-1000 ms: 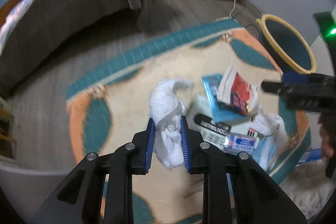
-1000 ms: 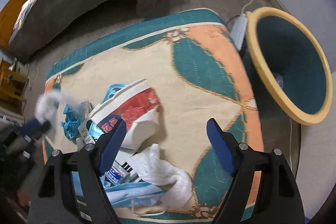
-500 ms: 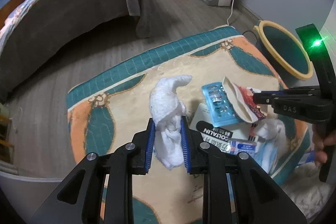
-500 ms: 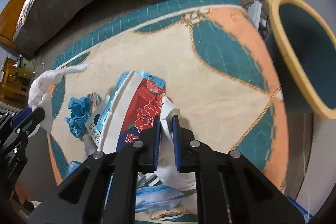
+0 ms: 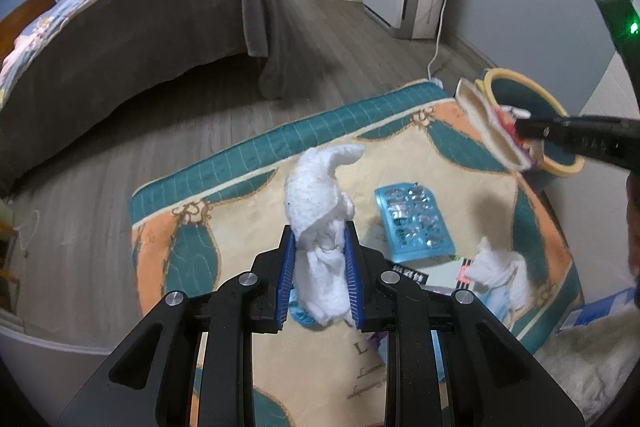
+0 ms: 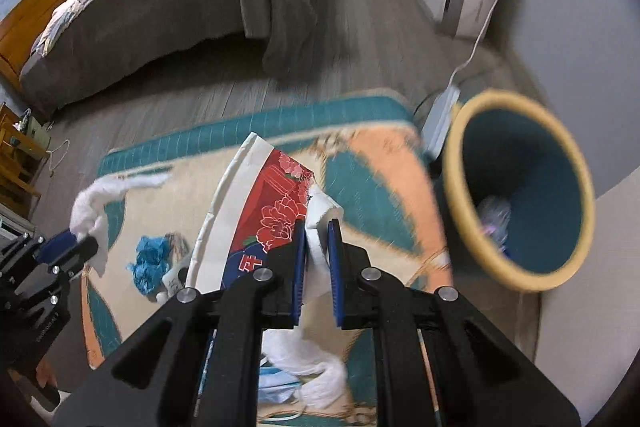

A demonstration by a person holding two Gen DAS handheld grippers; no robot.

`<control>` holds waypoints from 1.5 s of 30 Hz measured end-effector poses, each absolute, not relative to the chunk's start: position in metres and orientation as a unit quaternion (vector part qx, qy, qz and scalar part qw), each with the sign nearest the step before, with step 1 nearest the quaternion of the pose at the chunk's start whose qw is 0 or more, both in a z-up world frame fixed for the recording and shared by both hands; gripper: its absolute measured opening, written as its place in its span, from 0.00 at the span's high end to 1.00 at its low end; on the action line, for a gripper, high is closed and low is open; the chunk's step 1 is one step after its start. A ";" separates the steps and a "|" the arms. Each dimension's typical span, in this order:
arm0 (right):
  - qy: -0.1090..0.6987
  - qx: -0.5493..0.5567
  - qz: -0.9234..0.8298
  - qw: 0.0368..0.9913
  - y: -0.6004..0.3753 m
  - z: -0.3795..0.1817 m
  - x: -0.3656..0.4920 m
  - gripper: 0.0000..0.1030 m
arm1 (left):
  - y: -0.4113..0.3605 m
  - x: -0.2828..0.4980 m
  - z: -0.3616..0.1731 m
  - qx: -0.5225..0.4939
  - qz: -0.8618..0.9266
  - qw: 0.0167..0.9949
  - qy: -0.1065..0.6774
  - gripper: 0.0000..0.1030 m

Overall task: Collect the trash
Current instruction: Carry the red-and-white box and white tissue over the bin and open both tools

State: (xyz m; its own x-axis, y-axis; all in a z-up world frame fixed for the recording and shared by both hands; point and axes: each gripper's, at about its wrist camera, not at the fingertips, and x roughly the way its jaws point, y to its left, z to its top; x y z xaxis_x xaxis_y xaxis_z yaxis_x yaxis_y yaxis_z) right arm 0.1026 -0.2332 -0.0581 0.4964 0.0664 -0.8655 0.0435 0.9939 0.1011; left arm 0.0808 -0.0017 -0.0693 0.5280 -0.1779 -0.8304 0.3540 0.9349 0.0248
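Tissue wad [image 5: 320,227] clamped in your left gripper [image 5: 320,281]; right gripper [image 6: 317,269], tilted down, pinches flattened paper cup [image 6: 256,223] above patterned rug [image 5: 240,195], near bin [image 6: 520,187].

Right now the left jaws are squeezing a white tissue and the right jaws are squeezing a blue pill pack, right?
Not quite. The right gripper pinches a flattened red-and-white paper cup, as the right wrist view shows. The blue pill pack lies on the rug. The left gripper does squeeze the white tissue.
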 end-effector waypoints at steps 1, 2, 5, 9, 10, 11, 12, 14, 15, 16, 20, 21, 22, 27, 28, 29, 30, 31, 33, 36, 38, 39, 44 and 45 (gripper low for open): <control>0.496 0.055 0.005 0.866 -0.236 -0.053 0.103 0.90 | -0.002 0.080 -0.067 0.094 -0.154 0.871 0.457 0.76; 0.488 0.059 0.002 0.871 -0.242 -0.046 0.105 0.90 | -0.004 0.079 -0.063 0.097 -0.155 0.874 0.450 0.76; 0.469 0.064 -0.001 0.881 -0.257 -0.030 0.109 0.90 | -0.010 0.077 -0.057 0.106 -0.158 0.878 0.439 0.76; 0.451 0.051 -0.014 0.891 -0.272 -0.016 0.114 0.90 | -0.021 0.077 -0.053 0.116 -0.164 0.879 0.432 0.76; 0.449 0.048 -0.017 0.892 -0.278 -0.013 0.114 0.90 | -0.025 0.078 -0.053 0.118 -0.165 0.879 0.432 0.76; 0.447 0.047 -0.019 0.893 -0.284 -0.011 0.115 0.90 | -0.030 0.081 -0.052 0.122 -0.167 0.878 0.432 0.76; 0.445 0.046 -0.020 0.894 -0.289 -0.009 0.115 0.90 | -0.034 0.082 -0.052 0.126 -0.168 0.878 0.431 0.76; 0.441 0.041 -0.025 0.896 -0.300 -0.005 0.115 0.90 | -0.045 0.085 -0.050 0.130 -0.174 0.877 0.428 0.76; 0.440 0.035 -0.028 0.897 -0.304 -0.004 0.116 0.90 | -0.051 0.086 -0.048 0.133 -0.177 0.878 0.425 0.76; 0.438 0.029 -0.030 0.898 -0.308 -0.004 0.116 0.90 | -0.056 0.087 -0.048 0.135 -0.179 0.878 0.422 0.76; 0.436 0.020 -0.044 0.899 -0.328 -0.005 0.116 0.90 | -0.086 0.093 -0.043 0.139 -0.199 0.878 0.412 0.76; 0.436 0.022 -0.048 0.898 -0.335 -0.006 0.115 0.90 | -0.092 0.093 -0.042 0.140 -0.202 0.877 0.412 0.76; 0.437 0.028 -0.052 0.898 -0.344 -0.008 0.116 0.90 | -0.099 0.094 -0.042 0.140 -0.206 0.877 0.411 0.76; 0.445 0.067 -0.073 0.890 -0.377 -0.019 0.116 0.90 | -0.143 0.100 -0.037 0.140 -0.235 0.872 0.406 0.76; 0.446 0.072 -0.076 0.889 -0.382 -0.021 0.115 0.90 | -0.149 0.100 -0.036 0.142 -0.239 0.871 0.405 0.76; 0.448 0.079 -0.078 0.887 -0.387 -0.023 0.114 0.90 | -0.158 0.102 -0.036 0.143 -0.244 0.870 0.405 0.76; 0.450 0.083 -0.079 0.886 -0.390 -0.024 0.114 0.90 | -0.166 0.103 -0.035 0.144 -0.249 0.868 0.405 0.76; 0.450 0.084 -0.080 0.886 -0.390 -0.024 0.114 0.90 | -0.176 0.104 -0.034 0.146 -0.255 0.866 0.404 0.76; 0.449 0.083 -0.080 0.886 -0.390 -0.024 0.114 0.90 | -0.187 0.105 -0.033 0.147 -0.264 0.864 0.403 0.76; 0.450 0.077 -0.087 0.886 -0.393 -0.025 0.115 0.90 | -0.205 0.108 -0.033 0.148 -0.279 0.858 0.405 0.76; 0.450 0.088 -0.093 0.884 -0.399 -0.026 0.115 0.90 | -0.213 0.113 -0.034 0.145 -0.284 0.855 0.410 0.76; 0.451 0.093 -0.097 0.882 -0.403 -0.027 0.115 0.90 | -0.216 0.114 -0.034 0.143 -0.285 0.853 0.413 0.76; 0.456 0.107 -0.114 0.876 -0.418 -0.036 0.112 0.90 | -0.232 0.123 -0.036 0.150 -0.288 0.849 0.417 0.76; 0.458 0.110 -0.118 0.874 -0.422 -0.037 0.111 0.90 | -0.236 0.124 -0.037 0.153 -0.288 0.848 0.418 0.76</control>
